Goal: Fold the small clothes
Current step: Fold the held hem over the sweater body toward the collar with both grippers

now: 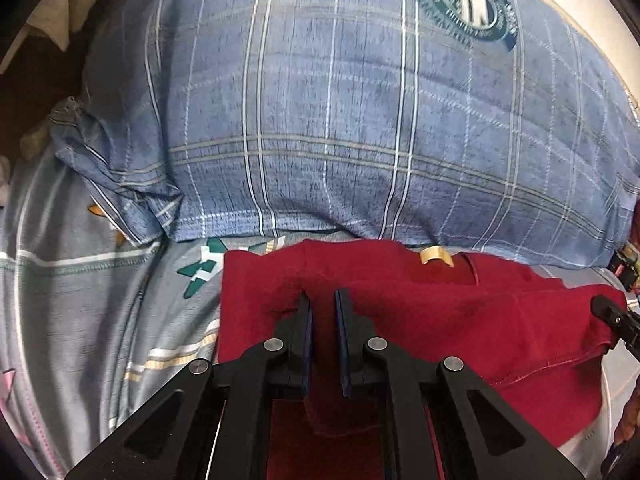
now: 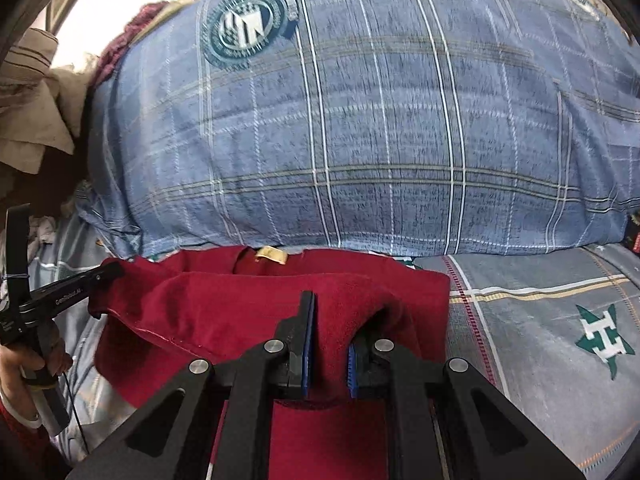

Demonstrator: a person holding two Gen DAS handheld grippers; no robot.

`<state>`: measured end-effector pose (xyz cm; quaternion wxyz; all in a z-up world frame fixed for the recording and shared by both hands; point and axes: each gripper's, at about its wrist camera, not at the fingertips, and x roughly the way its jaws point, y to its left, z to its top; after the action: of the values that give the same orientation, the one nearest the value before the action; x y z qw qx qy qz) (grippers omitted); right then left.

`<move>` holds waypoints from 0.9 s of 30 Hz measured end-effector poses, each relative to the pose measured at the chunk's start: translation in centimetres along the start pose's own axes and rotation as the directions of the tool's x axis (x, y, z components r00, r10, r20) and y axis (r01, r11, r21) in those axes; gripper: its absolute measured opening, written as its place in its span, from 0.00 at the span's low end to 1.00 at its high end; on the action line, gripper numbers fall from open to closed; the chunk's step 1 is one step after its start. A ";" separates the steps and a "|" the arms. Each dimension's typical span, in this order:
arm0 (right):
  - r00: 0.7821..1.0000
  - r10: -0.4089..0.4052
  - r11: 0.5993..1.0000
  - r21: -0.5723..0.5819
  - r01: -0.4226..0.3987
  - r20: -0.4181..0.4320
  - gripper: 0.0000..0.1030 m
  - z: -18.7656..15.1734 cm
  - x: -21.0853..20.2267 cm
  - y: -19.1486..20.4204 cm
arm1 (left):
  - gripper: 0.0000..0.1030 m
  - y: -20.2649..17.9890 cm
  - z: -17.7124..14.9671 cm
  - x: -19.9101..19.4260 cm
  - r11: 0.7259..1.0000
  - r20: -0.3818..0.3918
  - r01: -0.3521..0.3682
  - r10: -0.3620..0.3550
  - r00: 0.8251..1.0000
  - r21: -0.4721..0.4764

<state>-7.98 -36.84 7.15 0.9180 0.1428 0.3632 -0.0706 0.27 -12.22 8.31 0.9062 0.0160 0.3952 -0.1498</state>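
1. Left wrist view: one dark red garment lies on a grey printed bedsheet, just in front of a big blue plaid pillow. Its cloth is soft and fuzzy, partly folded over itself, with one tan neck label showing at the far edge.
2. The left gripper has a ridge of the red cloth bunched between its two blue-padded fingers, which stand close together and pinch that fold.
3. One pillow bears one round green crest. A beige cloth sits at the far left. The other tool's black tip pokes in at the right edge, at the garment's corner.
4. Right wrist view: the same red garment lies against the pillow, label at the far side, hem seam visible on the left.
5. The right gripper clamps a raised hump of red cloth; the right finger is partly buried in it.
6. The left gripper, in a hand, touches the garment's left corner. One green star print marks the sheet; crumpled beige cloth sits at left.
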 end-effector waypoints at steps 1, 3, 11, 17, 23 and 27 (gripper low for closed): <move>1.000 0.001 1.000 0.005 -0.001 -0.009 0.12 0.0 0.5 -0.2 | 0.09 0.0 0.1 0.6 1.000 -0.005 -0.001 0.001 1.000 -0.002; 1.000 0.001 1.000 0.018 -0.001 -0.027 0.12 0.0 1.6 -0.5 | 0.09 -0.1 0.3 1.4 1.000 -0.009 -0.005 0.005 1.000 0.002; 1.000 0.012 0.999 0.032 -0.011 -0.029 0.12 0.7 2.9 -1.0 | 0.09 0.1 0.7 1.6 1.000 0.012 -0.004 0.004 1.000 -0.005; 1.000 0.010 0.999 0.034 -0.009 -0.014 0.12 1.4 3.5 -0.8 | 0.09 0.3 1.0 1.4 1.000 0.026 -0.001 0.002 1.000 -0.011; 0.998 0.002 0.999 0.043 0.000 -0.056 0.12 1.2 5.2 -1.2 | 0.12 0.0 0.8 3.8 1.000 -0.026 -0.018 0.018 1.000 0.017; 0.990 0.016 0.996 0.087 -0.003 -0.143 0.13 0.8 7.9 -2.4 | 0.16 0.6 0.9 5.9 1.000 -0.088 -0.014 0.014 0.996 0.003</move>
<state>-2.28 -39.62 1.75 0.8827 0.1891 0.4243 -0.0713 4.86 -13.27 4.61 0.8888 0.0266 0.4346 -0.1432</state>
